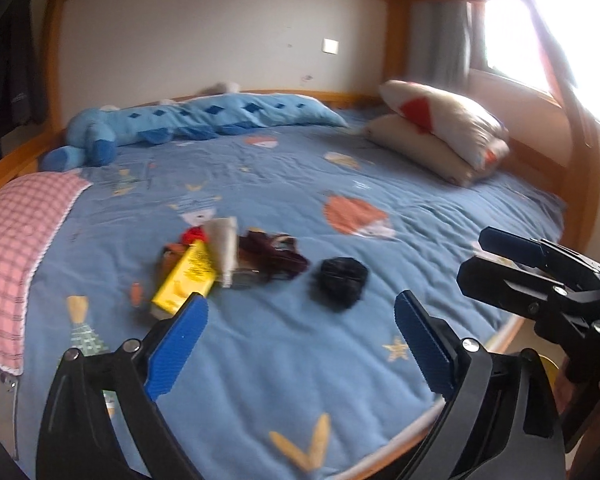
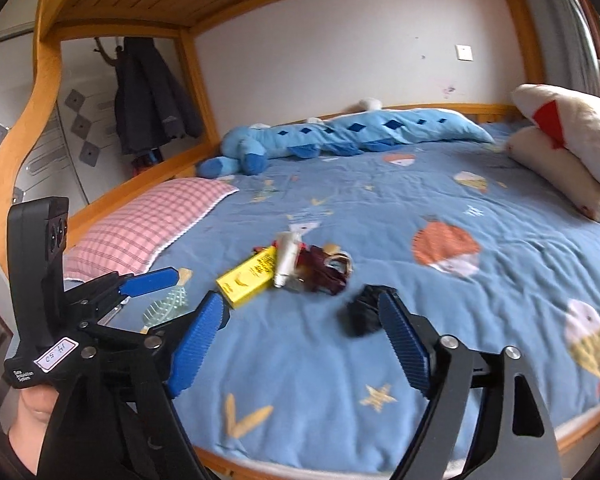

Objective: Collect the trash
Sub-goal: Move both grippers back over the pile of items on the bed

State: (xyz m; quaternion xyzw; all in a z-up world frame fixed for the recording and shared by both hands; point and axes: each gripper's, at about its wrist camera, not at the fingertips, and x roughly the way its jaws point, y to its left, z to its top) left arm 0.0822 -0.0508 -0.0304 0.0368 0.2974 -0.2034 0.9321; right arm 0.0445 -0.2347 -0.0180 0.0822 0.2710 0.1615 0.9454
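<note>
A small heap of trash lies mid-bed on the blue quilt [image 1: 284,364]: a yellow box [image 1: 186,278] [image 2: 248,278], a white tube [image 1: 226,250] [image 2: 286,258], a dark red wrapper [image 1: 272,256] [image 2: 320,274] and, a little to the right, a crumpled black piece [image 1: 340,282] [image 2: 362,314]. My left gripper [image 1: 300,304] hovers near the bed's front edge, open and empty, short of the heap. My right gripper [image 2: 300,302] is open and empty too, its right finger overlapping the black piece in the picture. Each gripper shows in the other's view: right gripper [image 1: 478,258], left gripper [image 2: 160,292].
A pink checked pillow [image 2: 148,228] lies at the left, a long blue plush toy [image 2: 340,136] along the wall, cream pillows [image 2: 564,148] at the right. The wooden bunk frame [image 2: 24,128] surrounds the bed. Dark coats [image 2: 148,100] hang at the left. A bright window [image 1: 516,28] is at the right.
</note>
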